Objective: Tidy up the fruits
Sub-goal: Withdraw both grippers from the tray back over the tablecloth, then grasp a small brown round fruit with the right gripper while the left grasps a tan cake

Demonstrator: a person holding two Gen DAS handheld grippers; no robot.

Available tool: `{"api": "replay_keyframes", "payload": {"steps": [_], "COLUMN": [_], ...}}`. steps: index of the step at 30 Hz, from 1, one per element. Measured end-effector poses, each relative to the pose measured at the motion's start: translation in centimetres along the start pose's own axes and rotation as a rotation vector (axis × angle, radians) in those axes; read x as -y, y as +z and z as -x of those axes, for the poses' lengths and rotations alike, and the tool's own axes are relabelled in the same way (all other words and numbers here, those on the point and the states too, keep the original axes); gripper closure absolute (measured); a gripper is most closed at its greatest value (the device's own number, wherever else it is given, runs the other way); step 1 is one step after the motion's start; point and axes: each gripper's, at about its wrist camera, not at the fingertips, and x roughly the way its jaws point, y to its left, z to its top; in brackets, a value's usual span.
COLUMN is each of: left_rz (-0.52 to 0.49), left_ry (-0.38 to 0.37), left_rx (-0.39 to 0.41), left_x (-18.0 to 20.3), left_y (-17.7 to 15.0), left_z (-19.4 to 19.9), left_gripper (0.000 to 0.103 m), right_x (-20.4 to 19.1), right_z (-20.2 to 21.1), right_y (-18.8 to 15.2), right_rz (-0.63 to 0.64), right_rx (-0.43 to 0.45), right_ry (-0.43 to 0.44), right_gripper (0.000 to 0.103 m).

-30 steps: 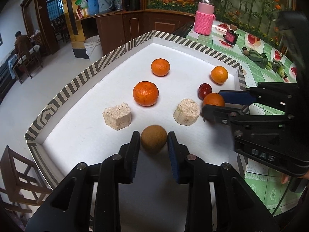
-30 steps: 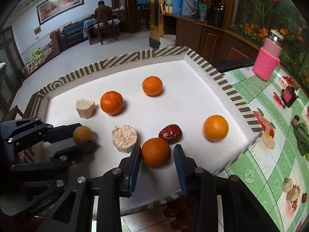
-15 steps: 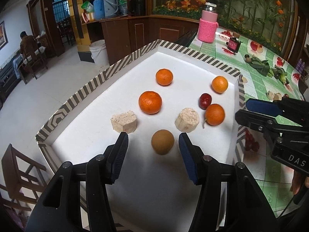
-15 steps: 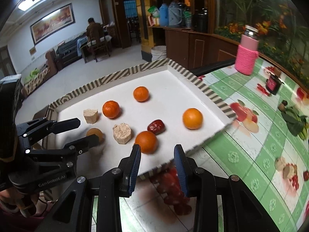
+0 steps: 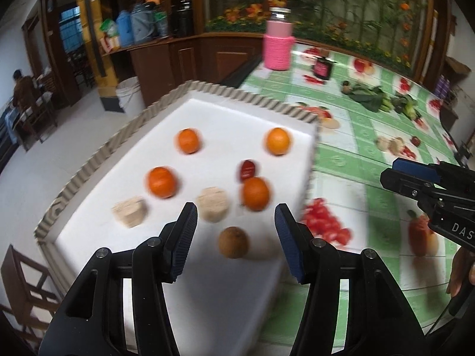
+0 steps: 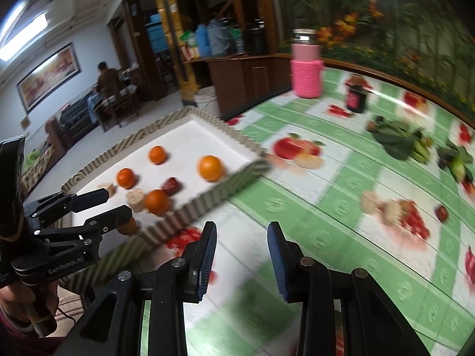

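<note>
A white tray with a striped rim (image 5: 98,160) holds several oranges, among them the nearest orange (image 5: 256,193), a red date (image 5: 246,169), two beige chunks (image 5: 213,204) and a brown round fruit (image 5: 233,242). My left gripper (image 5: 235,216) hovers open above the tray's near end. The brown fruit lies on the tray below the gap, clear of both pads. My right gripper (image 6: 242,231) is open and empty over the green tablecloth, off the tray's right rim (image 6: 225,190). In the right wrist view the left gripper (image 6: 98,204) partly hides the brown fruit (image 6: 127,225).
A pink-sleeved bottle (image 5: 279,47), a small dark jar (image 5: 322,68) and leafy greens (image 5: 368,98) stand on the far tablecloth. Beige pieces (image 6: 386,207) and a red date (image 6: 441,213) lie right of the tray. A white bucket (image 5: 127,95) and a chair (image 5: 20,281) are on the floor to the left.
My left gripper let go of the brown fruit and pulled back and up. My right gripper withdrew from around the nearest orange and swung right, off the tray, over the tablecloth.
</note>
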Motion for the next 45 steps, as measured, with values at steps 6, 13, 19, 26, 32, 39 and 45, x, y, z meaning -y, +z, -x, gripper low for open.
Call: {"api": "replay_keyframes", "payload": {"steps": [6,13,19,26,32,39,45], "left_rz": [-0.07,-0.12,-0.142,-0.159,-0.162,-0.167,-0.163], "left_ry": [-0.058,-0.096,-0.108,-0.11,-0.122,-0.136,-0.136], "left_rx": [0.023,0.048,0.049,0.029,0.003,-0.044,-0.065], "left_x": [4.9,9.5,12.0,13.7,14.8,16.2,16.6], "left_y": [1.5,3.4,4.3,4.8,5.3,5.7,6.0], "left_z": [-0.3,-0.9,-1.8,-3.2,-4.8,-6.8,-7.8], "left_gripper": [0.048,0.048,0.048,0.048,0.048,0.048,0.048], "right_x": [4.5,8.5,11.4,13.7,15.4,16.5,16.1], "right_z": [1.9,3.5,4.3,3.8,2.6,0.9,-0.5], "right_y": [-1.7,-2.7,-3.2,-3.5,-3.5,-2.3,-1.1], "right_rz": [-0.085,-0.148,-0.194,-0.228,-0.238,-0.225,-0.189], "right_rx": [0.009,0.019,0.025,0.012,-0.019,-0.05,-0.062], "right_ry": [-0.066,-0.125,-0.162,-0.176,-0.189,-0.187,-0.181], "right_gripper": [0.069,0.069,0.068,0.068,0.068,0.067,0.067]}}
